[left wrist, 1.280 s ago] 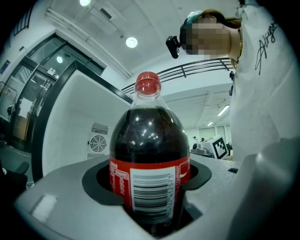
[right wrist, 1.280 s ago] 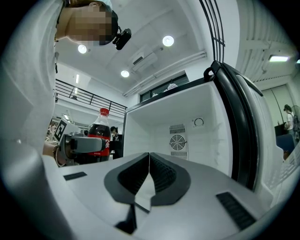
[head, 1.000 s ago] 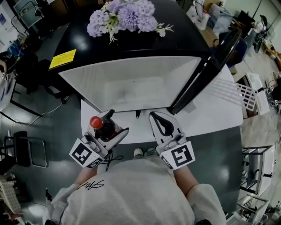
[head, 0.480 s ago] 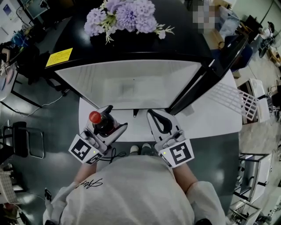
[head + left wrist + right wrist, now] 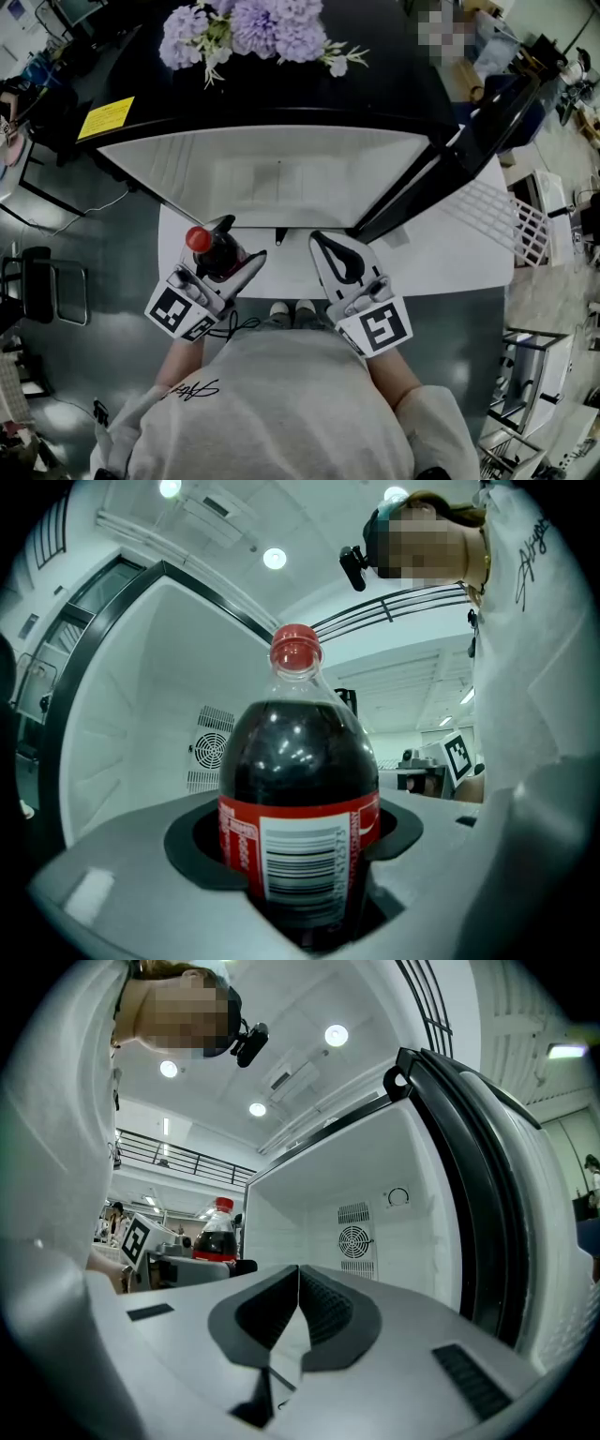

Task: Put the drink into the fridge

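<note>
**Cola bottle held at the open fridge, not yet inside**

The left gripper [image 5: 236,246] has its fingers [image 5: 192,846] clamped on the lower body of a cola bottle [image 5: 217,258]. In the left gripper view the bottle [image 5: 300,799] stands upright between them, with its red cap [image 5: 295,649] on top and its barcode label facing the camera. The bottle is outside the fridge [image 5: 281,178], just in front of the left part of the opening.

The right gripper [image 5: 319,242] is beside the left one, near the middle of the opening. Its fingers [image 5: 262,1312] are pressed together with nothing between them.

The fridge door [image 5: 478,131] is swung open to the right. The inside is white. The right gripper view shows a round fan grille [image 5: 353,1239] and a dial [image 5: 398,1197] on the back wall. That view also catches the bottle [image 5: 217,1232] off to the left, level with the opening.

A bunch of purple flowers [image 5: 253,23] lies on the fridge's black top, and a yellow sticker [image 5: 106,117] is near its left corner. The person's grey sweatshirt [image 5: 281,403] fills the lower part of the head view.
</note>
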`<state>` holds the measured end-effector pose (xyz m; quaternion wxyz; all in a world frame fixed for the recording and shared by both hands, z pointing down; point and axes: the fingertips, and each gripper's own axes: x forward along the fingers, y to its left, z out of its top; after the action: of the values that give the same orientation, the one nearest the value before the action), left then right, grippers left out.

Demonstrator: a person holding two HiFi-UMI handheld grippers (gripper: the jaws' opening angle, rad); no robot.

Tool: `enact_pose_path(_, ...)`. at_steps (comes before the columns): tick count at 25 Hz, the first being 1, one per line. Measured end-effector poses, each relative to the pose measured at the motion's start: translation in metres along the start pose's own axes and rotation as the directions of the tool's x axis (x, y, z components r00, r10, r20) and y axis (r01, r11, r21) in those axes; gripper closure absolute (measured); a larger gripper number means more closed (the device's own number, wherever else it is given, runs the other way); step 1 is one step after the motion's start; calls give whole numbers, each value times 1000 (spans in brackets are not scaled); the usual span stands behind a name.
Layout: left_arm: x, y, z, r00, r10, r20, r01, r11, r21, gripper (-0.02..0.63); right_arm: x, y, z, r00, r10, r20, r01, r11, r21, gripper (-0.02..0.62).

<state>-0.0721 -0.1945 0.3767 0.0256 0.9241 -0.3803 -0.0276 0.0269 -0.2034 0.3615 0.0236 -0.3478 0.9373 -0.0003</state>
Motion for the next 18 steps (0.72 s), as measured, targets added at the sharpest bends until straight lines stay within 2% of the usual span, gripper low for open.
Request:
enact_pose_path(6, 6, 6, -14, 999, 47, 3, -47, 999, -4, 285, -2, -2, -13, 999, 35, -29, -34, 999, 28, 583)
enact_pose_path(18, 13, 17, -29, 995, 98, 12, -98, 995, -4, 285, -5, -8, -18, 998, 60, -20, -60, 998, 6, 583)
